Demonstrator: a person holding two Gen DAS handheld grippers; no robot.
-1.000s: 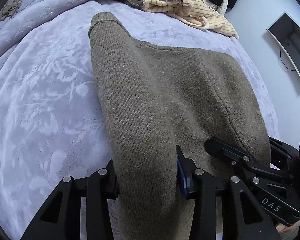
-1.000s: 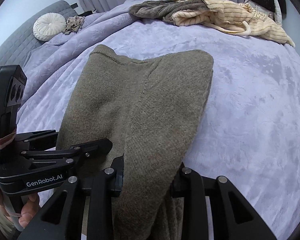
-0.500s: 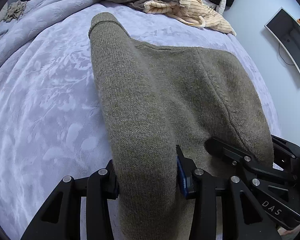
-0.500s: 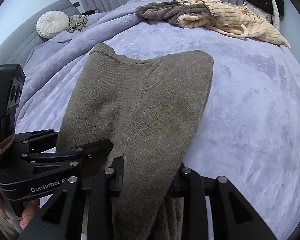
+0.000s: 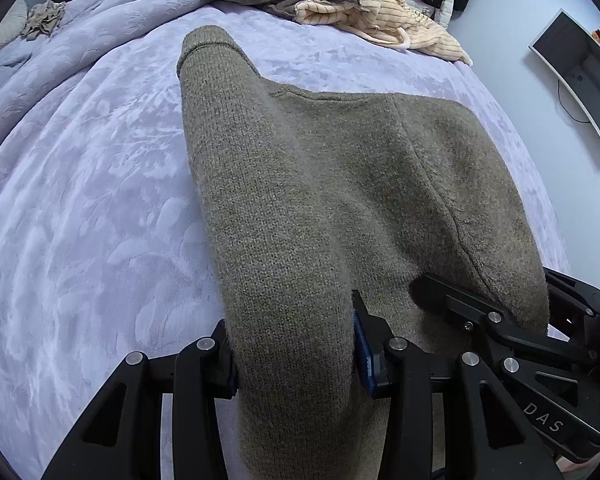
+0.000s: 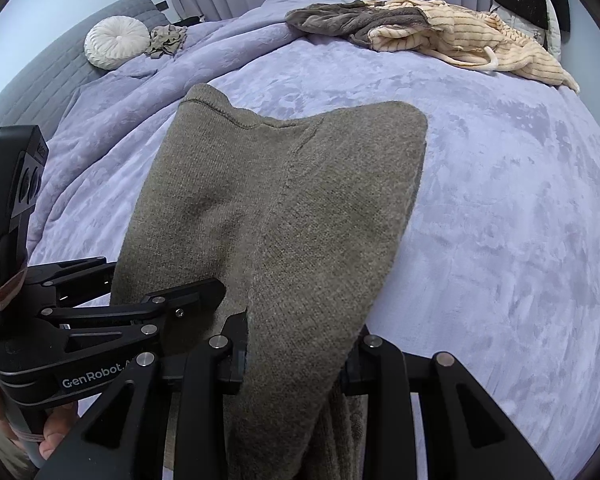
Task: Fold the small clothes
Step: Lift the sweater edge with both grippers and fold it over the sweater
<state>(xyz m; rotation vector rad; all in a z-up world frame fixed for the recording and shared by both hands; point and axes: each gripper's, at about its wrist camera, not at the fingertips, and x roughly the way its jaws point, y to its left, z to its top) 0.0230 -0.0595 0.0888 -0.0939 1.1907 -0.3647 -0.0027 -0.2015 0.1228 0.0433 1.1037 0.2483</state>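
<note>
Left wrist view shows my left gripper (image 5: 294, 354) clamped on one bunched edge of the olive knit garment (image 5: 340, 200), my right gripper (image 6: 296, 354) pinching the other just beside it, the cloth stretching ahead onto the lavender bedspread (image 6: 500, 220).

Bed (image 6: 500, 208) under a lavender floral-embossed blanket. Spread across its middle, an olive knit garment (image 6: 300, 184). At the far edge, a heap of grey-brown and cream striped clothes (image 6: 420, 32). By the headboard, a round white cushion (image 6: 116, 46) beside a crumpled beige cloth (image 6: 168, 40).
</note>
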